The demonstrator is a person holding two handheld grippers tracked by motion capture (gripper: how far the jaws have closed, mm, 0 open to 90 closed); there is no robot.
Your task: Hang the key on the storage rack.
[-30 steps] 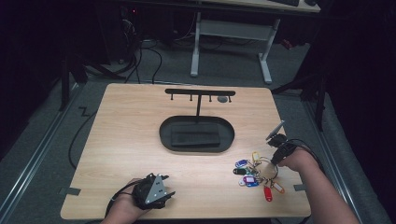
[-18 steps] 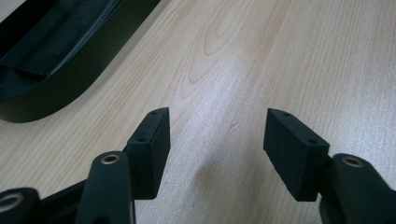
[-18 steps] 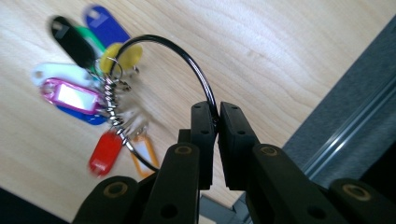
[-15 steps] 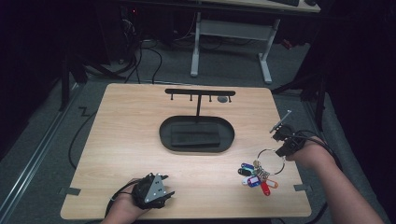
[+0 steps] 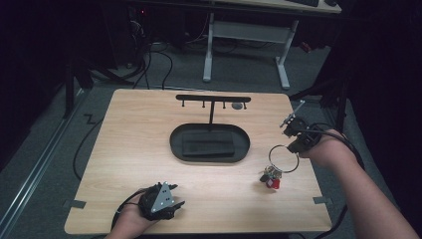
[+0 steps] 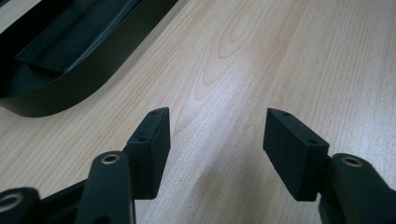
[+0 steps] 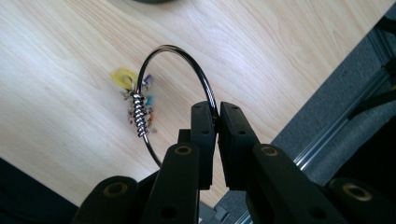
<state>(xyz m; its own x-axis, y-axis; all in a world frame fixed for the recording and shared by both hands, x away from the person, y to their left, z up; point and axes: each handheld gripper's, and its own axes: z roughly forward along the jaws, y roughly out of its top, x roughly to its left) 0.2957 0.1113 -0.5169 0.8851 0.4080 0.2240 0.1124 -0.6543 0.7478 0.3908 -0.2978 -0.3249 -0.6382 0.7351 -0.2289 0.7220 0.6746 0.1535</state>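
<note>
A large black key ring (image 5: 283, 158) hangs in the air over the table's right side, with a bunch of coloured key tags (image 5: 271, 178) dangling from its low end. My right gripper (image 5: 297, 144) is shut on the ring's upper edge. In the right gripper view the ring (image 7: 180, 56) curves up from between the closed pads, and the tags (image 7: 138, 109) cluster on its left arc. My left gripper (image 5: 160, 200) rests near the table's front edge, left of centre. Its jaws (image 6: 215, 135) stand open over bare wood with nothing between them.
A black oval tray (image 5: 209, 143) with a dark pad inside sits mid-table; its rim (image 6: 79, 70) shows in the left gripper view. Behind it stands a black T-shaped hook rack (image 5: 213, 99). The table's right edge (image 5: 308, 164) runs close under my right hand.
My right gripper has lifted the key ring off the table and carried it up and back. The tags, earlier spread on the wood, now hang bunched below the ring. The left gripper has stayed put.
</note>
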